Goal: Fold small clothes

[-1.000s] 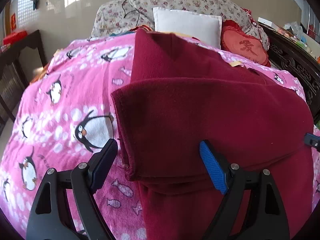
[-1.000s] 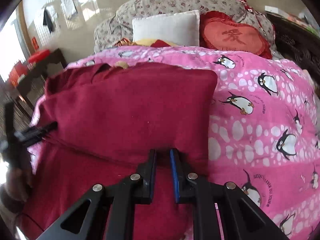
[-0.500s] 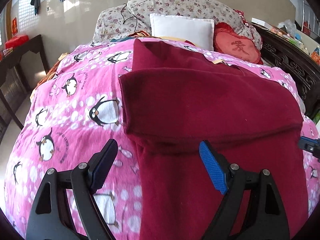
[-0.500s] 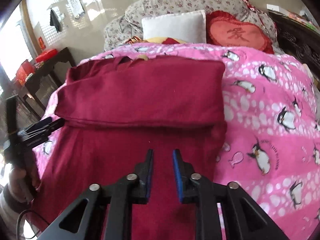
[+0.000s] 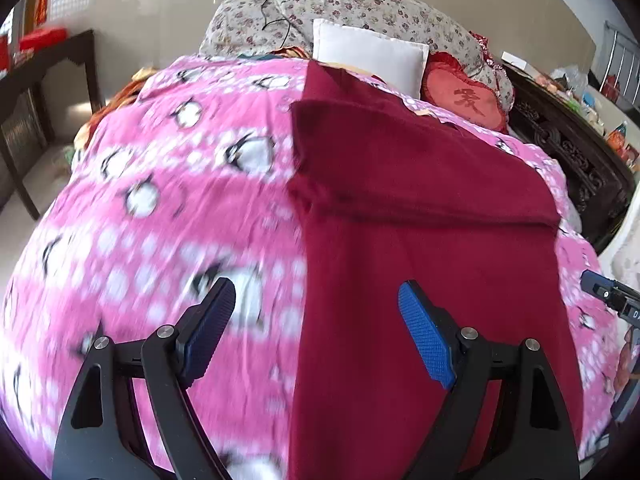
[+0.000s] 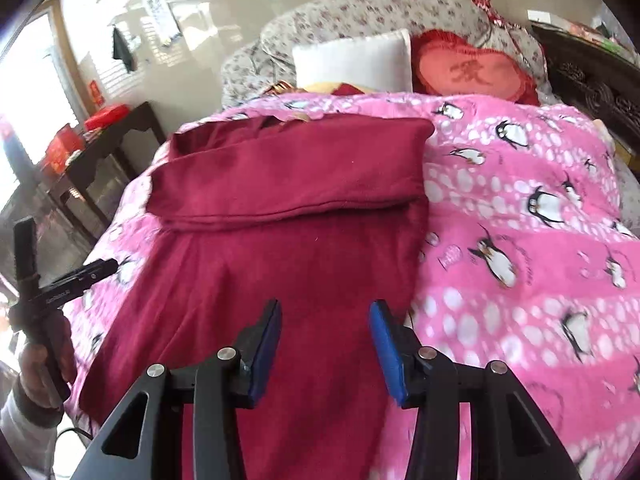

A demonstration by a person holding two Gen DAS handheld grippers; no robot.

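A: What's nearest in the left wrist view?

B: The left claw [image 5: 316,328], its fingers spread wide and holding nothing. One blue pad [image 5: 208,328] sits over the pink penguin blanket [image 5: 160,208], the other over the dark red garment [image 5: 420,208].

A: And the right one?

B: The right claw [image 6: 326,344] is also parted, though less widely, and empty. It hangs above the near right part of the garment [image 6: 288,220], close to the cloth's right edge.

A: Where does the garment lie?

B: Flat on the blanket on the bed, running from the near edge toward the pillows. Its far part is folded back over itself, making a thicker band with a straight hem across the cloth. The near part lies in a single layer.

A: Beyond that?

B: At the head of the bed, a white pillow [image 6: 356,60], a red heart-shaped cushion [image 6: 472,68] to its right, and a flowered quilt [image 5: 360,8] bundled behind them. On the far left stands a dark wooden side bench [image 6: 116,128] with red boxes on it.
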